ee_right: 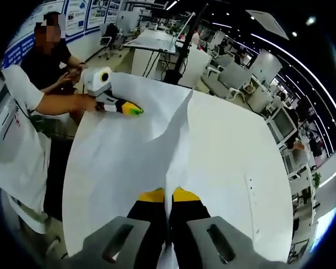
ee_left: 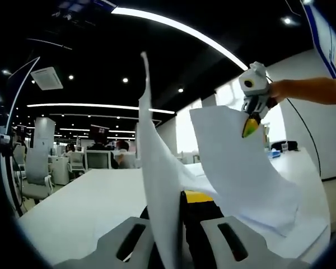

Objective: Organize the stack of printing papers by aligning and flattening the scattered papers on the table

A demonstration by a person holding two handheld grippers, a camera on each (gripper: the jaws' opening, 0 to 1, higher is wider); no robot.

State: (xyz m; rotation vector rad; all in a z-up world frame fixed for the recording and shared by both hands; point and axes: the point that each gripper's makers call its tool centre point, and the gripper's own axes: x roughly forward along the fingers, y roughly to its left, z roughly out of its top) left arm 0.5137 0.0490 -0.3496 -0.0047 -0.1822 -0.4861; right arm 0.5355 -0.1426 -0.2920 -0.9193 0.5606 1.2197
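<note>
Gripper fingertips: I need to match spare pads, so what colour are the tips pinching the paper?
Yellow tips, fading to green, on the left gripper pinching the paper, clearest in the right gripper view.

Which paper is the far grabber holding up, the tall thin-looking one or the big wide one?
The big wide sheet. The right gripper pinches its top corner. The tall sheet shows edge-on, clamped in the left gripper.

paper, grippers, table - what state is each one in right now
paper: one sheet lifted off the table, held at two edges, bent and sagging between them
left gripper: shut on the paper's edge
right gripper: shut on the paper's opposite edge
stack of sheets: lying on the table, edges not lined up
table: white top, bare on this side
</note>
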